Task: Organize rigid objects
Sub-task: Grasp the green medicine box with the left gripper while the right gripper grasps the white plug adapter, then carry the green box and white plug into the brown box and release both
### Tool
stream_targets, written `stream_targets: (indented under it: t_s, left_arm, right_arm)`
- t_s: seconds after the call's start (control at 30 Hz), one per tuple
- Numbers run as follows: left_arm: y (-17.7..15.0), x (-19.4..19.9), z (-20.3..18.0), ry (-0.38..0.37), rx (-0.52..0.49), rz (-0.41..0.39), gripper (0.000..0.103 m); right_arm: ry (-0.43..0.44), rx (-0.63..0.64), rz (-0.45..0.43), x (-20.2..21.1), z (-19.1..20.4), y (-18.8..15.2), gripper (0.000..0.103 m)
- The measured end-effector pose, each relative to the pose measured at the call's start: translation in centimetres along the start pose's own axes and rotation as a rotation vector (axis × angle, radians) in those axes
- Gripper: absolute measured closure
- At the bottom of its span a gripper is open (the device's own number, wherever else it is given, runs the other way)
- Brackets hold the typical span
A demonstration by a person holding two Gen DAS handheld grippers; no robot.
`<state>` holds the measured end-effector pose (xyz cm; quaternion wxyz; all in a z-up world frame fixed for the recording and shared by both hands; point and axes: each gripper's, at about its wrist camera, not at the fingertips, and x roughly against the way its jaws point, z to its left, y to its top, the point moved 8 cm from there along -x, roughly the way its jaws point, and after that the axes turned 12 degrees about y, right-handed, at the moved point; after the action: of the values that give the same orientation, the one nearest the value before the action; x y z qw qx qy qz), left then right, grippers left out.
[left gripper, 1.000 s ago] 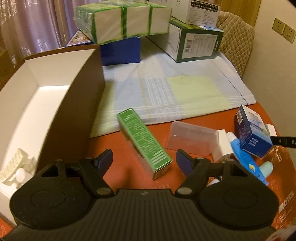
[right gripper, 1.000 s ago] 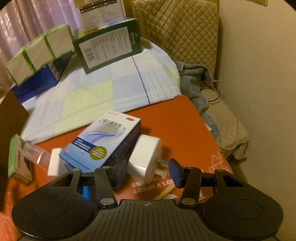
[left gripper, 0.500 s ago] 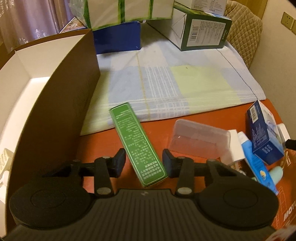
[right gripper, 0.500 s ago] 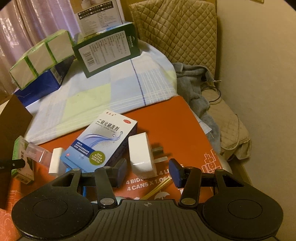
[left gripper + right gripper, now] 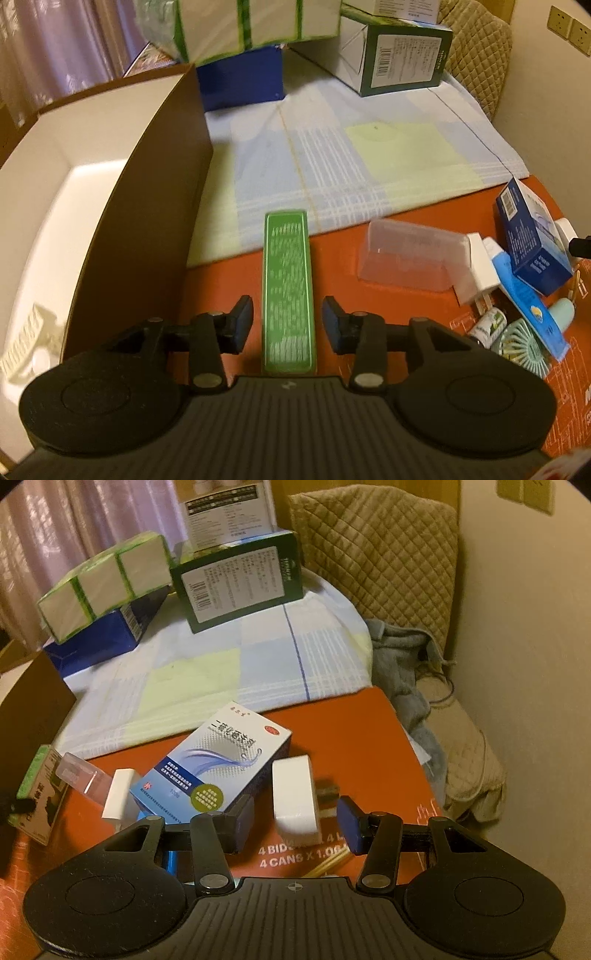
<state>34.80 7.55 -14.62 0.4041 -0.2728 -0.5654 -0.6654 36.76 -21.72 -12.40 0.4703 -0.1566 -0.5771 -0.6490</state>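
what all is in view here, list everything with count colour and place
green box: 1, green, on the orange surface between the left gripper's pads
clear plastic case: 1, transparent, right of the green box
blue and white box: 1, leaning on the clutter by the right gripper
white plug adapter: 1, white, between the right gripper's pads
small fan: 1, pale green, right edge of the left view
open carton: 1, brown outside, white inside, far left
checked cloth: 1, blue, white and pale green, behind the orange surface
stacked boxes: several, green, white, blue, at the back
left gripper: 1, black, pads apart from the green box
right gripper: 1, black, open
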Motion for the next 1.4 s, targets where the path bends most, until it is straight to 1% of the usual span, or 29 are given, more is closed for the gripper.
stream_targets:
  t_s: [0.2,0.23,0.27,0.33,0.43,0.57,0.8,1.0,1.1,1.23,1.4]
  left_arm:
    - [1.0,-1.3,-0.8,0.021,-0.045,-0.007,0.067]
    - [1.0,-1.5,-0.9,0.021,-0.049,-0.006,0.067]
    - [1.0,-1.7,-1.0,0.019,-0.054,-0.004,0.067]
    - [0.9,-2.0,-1.2,0.014,-0.061,0.004,0.069]
    - [0.8,-2.4,-1.4,0.018,-0.072,0.004,0.077]
    - [0.5,-2.3,-1.3,0.007,-0.055,0.008,0.078]
    - [-0.2,-1.8,-1.1,-0.009,-0.032,0.015,0.078]
    - [0.0,0.1,-0.7,-0.031,-0.019,-0.009,0.078]
    - [0.3,1.7,-0.6,-0.049,-0.011,-0.038,0.078]
    - [0.8,4.2,0.1,-0.075,0.012,-0.076,0.078]
    - [1.3,7.3,1.6,-0.095,0.026,-0.127,0.078]
  right_arm:
    - [-0.047,0.117,0.016,-1.7,0.5,0.2,0.057]
    - [-0.051,0.126,0.021,-1.9,0.4,0.1,0.062]
    - [-0.051,0.132,0.026,-2.1,0.4,0.0,0.070]
    - [-0.054,0.141,0.035,-2.6,0.4,-0.2,0.076]
    - [-0.066,0.163,0.040,-2.8,0.4,-0.4,0.078]
    - [-0.068,0.189,0.043,-2.7,0.5,-0.8,0.079]
    - [-0.064,0.167,0.038,-1.8,0.6,-1.2,0.080]
    - [-0.049,0.138,0.003,0.1,1.1,-0.8,0.080]
    - [-0.027,0.133,-0.026,1.4,2.0,-0.1,0.080]
    - [0.022,0.156,-0.063,3.2,4.3,0.9,0.080]
    - [0.110,0.202,-0.092,4.7,9.0,1.7,0.080]
